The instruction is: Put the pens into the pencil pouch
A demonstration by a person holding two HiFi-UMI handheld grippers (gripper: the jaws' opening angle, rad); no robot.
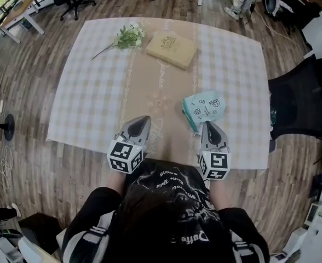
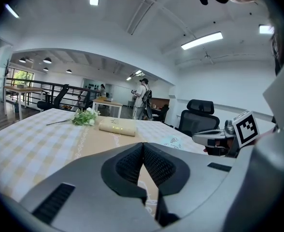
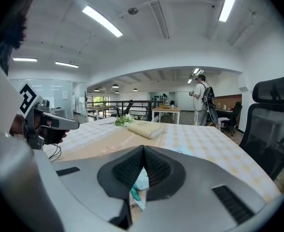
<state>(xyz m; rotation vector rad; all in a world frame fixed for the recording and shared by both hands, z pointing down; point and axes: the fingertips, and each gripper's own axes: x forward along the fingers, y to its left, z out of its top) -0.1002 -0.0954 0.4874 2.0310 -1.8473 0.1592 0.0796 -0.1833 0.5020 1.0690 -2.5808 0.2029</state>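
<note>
A mint-green pencil pouch point(image 1: 205, 107) lies on the checked tablecloth point(image 1: 95, 92), just beyond my right gripper point(image 1: 209, 123). That gripper is shut with nothing between its pads; in the right gripper view the pouch point(image 3: 141, 185) shows under the closed jaws of the right gripper point(image 3: 143, 148). My left gripper point(image 1: 144, 118) hovers over the near middle of the table, also shut and empty. In the left gripper view the left gripper point(image 2: 143, 144) points across the table with the pouch point(image 2: 173, 141) to its right. I see no pens in any view.
A tan book-like case point(image 1: 172, 49) and a sprig of white flowers point(image 1: 129, 36) lie at the far side of the table. A black office chair point(image 1: 306, 100) stands at the right edge. A person stands far off in the room point(image 3: 202, 100).
</note>
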